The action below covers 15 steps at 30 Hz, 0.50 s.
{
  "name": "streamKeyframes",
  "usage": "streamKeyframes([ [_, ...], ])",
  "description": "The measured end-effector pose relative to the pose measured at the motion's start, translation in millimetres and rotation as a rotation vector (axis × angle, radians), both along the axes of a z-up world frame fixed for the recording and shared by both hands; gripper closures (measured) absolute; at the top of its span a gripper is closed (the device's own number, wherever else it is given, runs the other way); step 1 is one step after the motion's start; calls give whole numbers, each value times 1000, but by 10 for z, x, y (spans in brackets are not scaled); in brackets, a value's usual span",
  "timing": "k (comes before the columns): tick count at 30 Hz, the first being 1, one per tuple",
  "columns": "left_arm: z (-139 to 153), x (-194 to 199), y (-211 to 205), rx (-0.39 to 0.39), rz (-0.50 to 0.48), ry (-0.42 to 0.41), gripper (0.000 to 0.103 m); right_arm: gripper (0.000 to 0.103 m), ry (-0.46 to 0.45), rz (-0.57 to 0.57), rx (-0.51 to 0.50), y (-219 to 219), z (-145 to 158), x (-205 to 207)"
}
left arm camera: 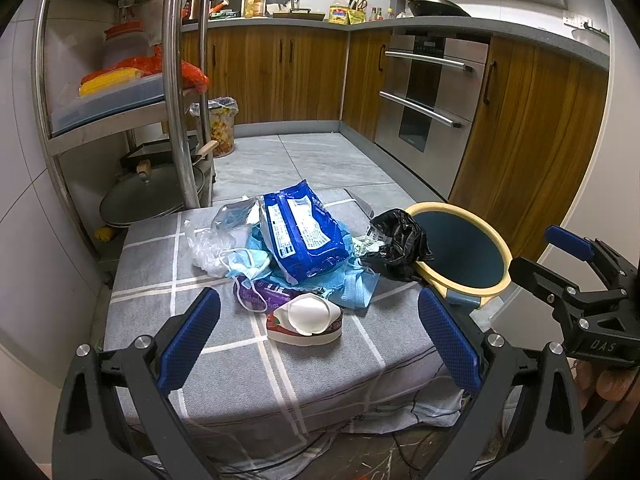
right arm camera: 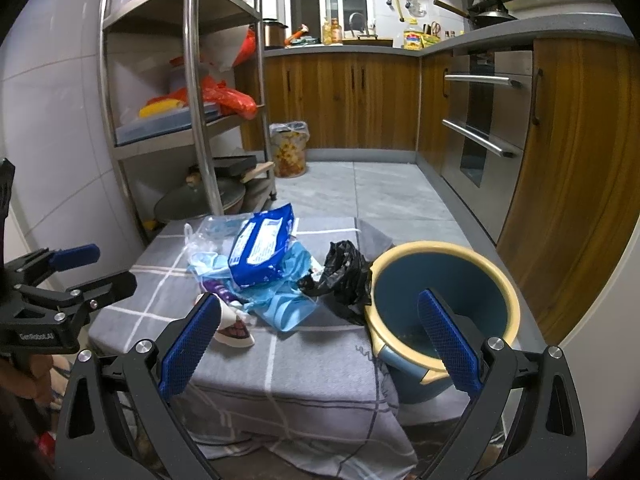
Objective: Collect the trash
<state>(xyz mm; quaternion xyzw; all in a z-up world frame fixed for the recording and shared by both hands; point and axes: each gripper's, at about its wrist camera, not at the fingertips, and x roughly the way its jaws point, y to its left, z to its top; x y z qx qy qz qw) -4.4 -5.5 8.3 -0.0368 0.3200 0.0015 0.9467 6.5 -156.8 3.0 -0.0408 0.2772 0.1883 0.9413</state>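
Left gripper point(left arm camera: 319, 338): fingers wide apart, empty; white cup lid point(left arm camera: 309, 314) just ahead, between them.
Right gripper point(right arm camera: 319, 338): fingers wide apart, empty; bin point(right arm camera: 444, 304) nearer.

Much of the trash pile is buried under the blue wrapper

The blue wrapper point(left arm camera: 302, 232) covers most of the light blue masks point(left arm camera: 248, 262) and the purple packet point(left arm camera: 264, 294) beneath it, so their count and full shapes cannot be told. Its print is too small to read. Right of the wrapper, the black bag point(left arm camera: 398, 240) hides part of the bin point(left arm camera: 464, 248) rim; the bin's base is cut off by the right gripper point(right arm camera: 320, 344). The white cup point(left arm camera: 308, 314) in front of the wrapper masks the red carton under it.
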Motion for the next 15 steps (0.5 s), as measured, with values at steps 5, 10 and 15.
streamKeyframes([
  [5,-3,2,3,1,1,1,5,5,-3,-4,1,-6,7,-2],
  [10,6,-5,-5,1,0,-2,5,5,-3,-9,2,-36,39,9],
  [15,5,0,-4,2,0,0,5,5,-4,-8,2,-46,40,14],
])
